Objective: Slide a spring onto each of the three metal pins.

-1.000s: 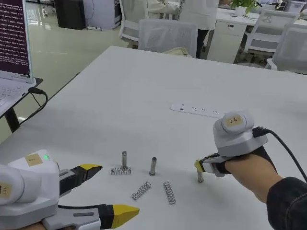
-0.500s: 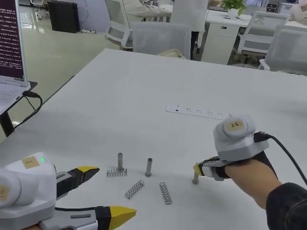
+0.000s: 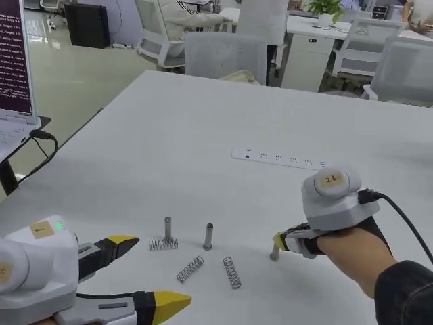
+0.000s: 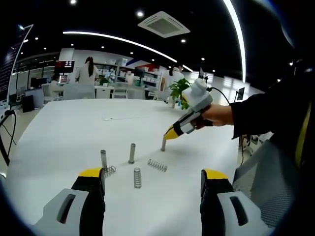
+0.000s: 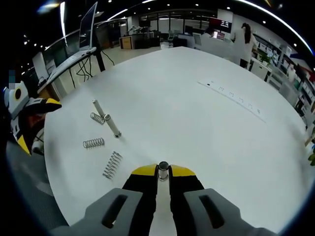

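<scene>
Unmoved since earlier: in head view, right tongs (image 3: 279, 242) stay clamped on rightmost pin (image 3: 274, 254), upright on desk (image 3: 203, 122); left tongs (image 3: 161, 268) wide, near left. Left gripper view: three springs (image 4: 137, 177) lie beside two bare pins (image 4: 132, 153). Right gripper view: pin top between jaws.

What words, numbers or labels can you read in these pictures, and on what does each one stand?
Nothing reads for certain.
On the sticker atop the right gripper, which is shut on a pin: handwritten, perhaps "26", too blurred to be sure.
On the tan label on the left gripper: too small to read.
On the laptop screen: lines of text, too small to read.
On the power strip: markings too small to read.
</scene>
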Tool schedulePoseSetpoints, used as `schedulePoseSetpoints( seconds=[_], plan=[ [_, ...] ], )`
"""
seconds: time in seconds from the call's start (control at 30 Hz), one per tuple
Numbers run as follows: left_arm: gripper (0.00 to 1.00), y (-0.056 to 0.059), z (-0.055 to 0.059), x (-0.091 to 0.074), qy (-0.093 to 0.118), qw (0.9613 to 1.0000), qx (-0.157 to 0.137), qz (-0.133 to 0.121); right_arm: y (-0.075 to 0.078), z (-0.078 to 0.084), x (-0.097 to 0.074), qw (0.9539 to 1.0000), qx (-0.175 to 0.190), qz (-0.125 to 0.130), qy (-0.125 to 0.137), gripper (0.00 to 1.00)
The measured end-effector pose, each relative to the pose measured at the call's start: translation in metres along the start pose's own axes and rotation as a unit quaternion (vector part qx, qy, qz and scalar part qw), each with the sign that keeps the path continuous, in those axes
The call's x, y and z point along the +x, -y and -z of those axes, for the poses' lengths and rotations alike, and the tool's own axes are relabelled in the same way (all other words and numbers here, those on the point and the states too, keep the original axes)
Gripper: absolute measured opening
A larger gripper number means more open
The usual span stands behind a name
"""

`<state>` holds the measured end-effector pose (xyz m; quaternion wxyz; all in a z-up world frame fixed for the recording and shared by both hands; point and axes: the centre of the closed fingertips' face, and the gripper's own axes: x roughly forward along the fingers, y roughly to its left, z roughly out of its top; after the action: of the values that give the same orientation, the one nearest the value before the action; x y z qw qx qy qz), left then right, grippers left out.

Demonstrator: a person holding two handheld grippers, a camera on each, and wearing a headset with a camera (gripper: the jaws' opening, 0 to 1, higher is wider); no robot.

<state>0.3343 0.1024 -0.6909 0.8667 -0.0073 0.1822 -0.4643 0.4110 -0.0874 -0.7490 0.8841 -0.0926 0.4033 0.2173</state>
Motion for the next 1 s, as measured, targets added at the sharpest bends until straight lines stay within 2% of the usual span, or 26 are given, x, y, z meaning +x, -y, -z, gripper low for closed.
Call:
schedulePoseSetpoints(
  seconds=[0.47,1.0],
  plan=[
    [0.77,0.0012,0.0008,0.0004,-0.002,1.0,0.001,0.002,-0.0002,0.0032,-0.0017,1.0,-0.004,0.002,0.001,0.07],
    [0.77,0.0029,0.0016,0.0009,-0.004,1.0,0.002,0.004,0.0024,0.0031,-0.0058,0.9999,0.002,0.006,0.013,0.13]
  ],
)
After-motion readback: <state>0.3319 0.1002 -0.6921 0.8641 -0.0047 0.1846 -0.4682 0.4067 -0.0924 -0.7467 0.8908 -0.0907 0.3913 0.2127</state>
